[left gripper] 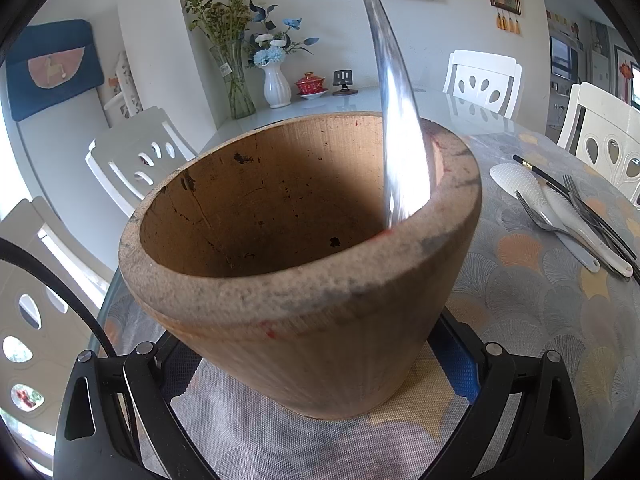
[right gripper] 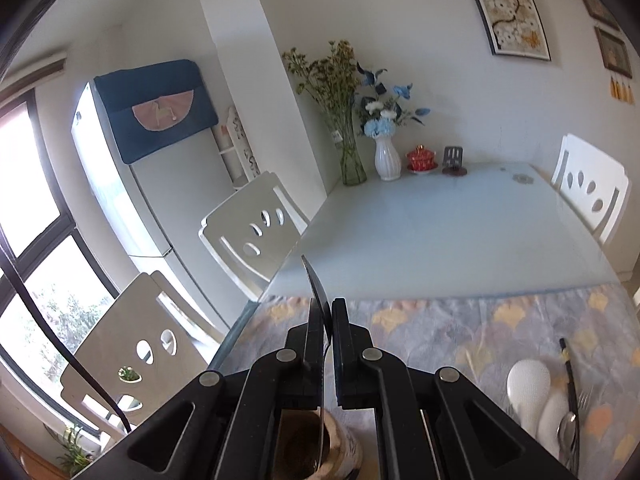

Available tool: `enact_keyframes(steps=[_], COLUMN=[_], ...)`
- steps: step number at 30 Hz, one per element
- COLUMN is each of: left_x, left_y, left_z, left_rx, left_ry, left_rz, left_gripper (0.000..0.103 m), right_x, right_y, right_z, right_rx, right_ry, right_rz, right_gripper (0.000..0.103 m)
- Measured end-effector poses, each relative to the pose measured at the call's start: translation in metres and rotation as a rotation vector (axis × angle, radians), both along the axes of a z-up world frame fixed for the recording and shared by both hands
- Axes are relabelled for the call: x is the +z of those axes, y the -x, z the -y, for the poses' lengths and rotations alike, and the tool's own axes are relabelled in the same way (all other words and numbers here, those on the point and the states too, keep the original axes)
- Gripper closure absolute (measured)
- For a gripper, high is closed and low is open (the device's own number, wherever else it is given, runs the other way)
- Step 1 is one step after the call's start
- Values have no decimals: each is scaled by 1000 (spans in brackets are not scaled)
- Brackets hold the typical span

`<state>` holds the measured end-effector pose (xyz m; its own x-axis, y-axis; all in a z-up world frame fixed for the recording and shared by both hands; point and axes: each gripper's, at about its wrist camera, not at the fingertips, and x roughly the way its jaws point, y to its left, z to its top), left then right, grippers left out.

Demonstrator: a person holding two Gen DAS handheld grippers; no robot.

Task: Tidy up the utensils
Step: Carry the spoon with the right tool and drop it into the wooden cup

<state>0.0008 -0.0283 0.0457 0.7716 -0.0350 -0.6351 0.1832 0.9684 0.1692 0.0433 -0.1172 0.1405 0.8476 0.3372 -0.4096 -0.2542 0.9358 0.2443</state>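
A thick-walled wooden cup (left gripper: pixel 304 308) stands on the patterned cloth, close in front of the left wrist camera. My left gripper (left gripper: pixel 312 364) straddles its base, and its blue pad (left gripper: pixel 456 368) lies against the cup's side. My right gripper (right gripper: pixel 331 312) is shut on a flat shiny metal knife (right gripper: pixel 318 300). The knife's dark tip sticks out past the fingers. Its lower part (left gripper: pixel 404 168) reaches down into the cup (right gripper: pixel 348 454), near the right inner wall. White spoons (left gripper: pixel 528 192), forks (left gripper: pixel 580 204) and black chopsticks (left gripper: pixel 552 180) lie in a heap to the right.
White chairs (left gripper: pixel 136 156) ring the glass-topped table (right gripper: pixel 440 232). At its far end stand a glass vase (right gripper: pixel 352 160), a white vase (right gripper: pixel 387 162), a red lidded cup (right gripper: pixel 420 159) and a small stand. The utensil heap also shows in the right wrist view, with a white spoon (right gripper: pixel 528 384).
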Motion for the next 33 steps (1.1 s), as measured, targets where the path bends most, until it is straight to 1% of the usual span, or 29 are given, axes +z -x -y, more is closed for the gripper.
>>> enact_keyframes(steps=[8, 11, 17, 18, 20, 21, 23, 25, 29, 33], left_x=[1, 1, 1, 1, 1, 2, 3, 4, 4, 4], left_y=[-1, -1, -1, -1, -1, -1, 0, 0, 0, 0], left_z=[-1, -1, -1, -1, -1, -1, -2, -2, -2, -2], left_rx=[0, 0, 0, 0, -1, 0, 0, 0, 0, 0], left_ry=[-1, -1, -1, -2, -1, -1, 0, 1, 1, 1], left_rz=[1, 1, 1, 1, 1, 1, 1, 1, 1, 1], left_gripper=[4, 4, 4, 4, 4, 4, 4, 4, 4, 4], right_x=[-17, -20, -22, -21, -20, -19, -13, -7, 4, 12], right_y=[-3, -1, 6, 7, 11, 14, 22, 30, 41, 55], right_z=[2, 4, 8, 8, 11, 13, 17, 20, 35, 70], right_rx=[57, 73, 120, 127, 130, 134, 138, 148, 126, 66], right_ry=[-3, -1, -10, -14, -23, -29, -53, -60, -61, -110], right_rz=[-110, -131, -174, -177, -175, -171, -137, -109, -108, -105], right_gripper=[98, 97, 92, 89, 74, 57, 44, 43, 43, 40])
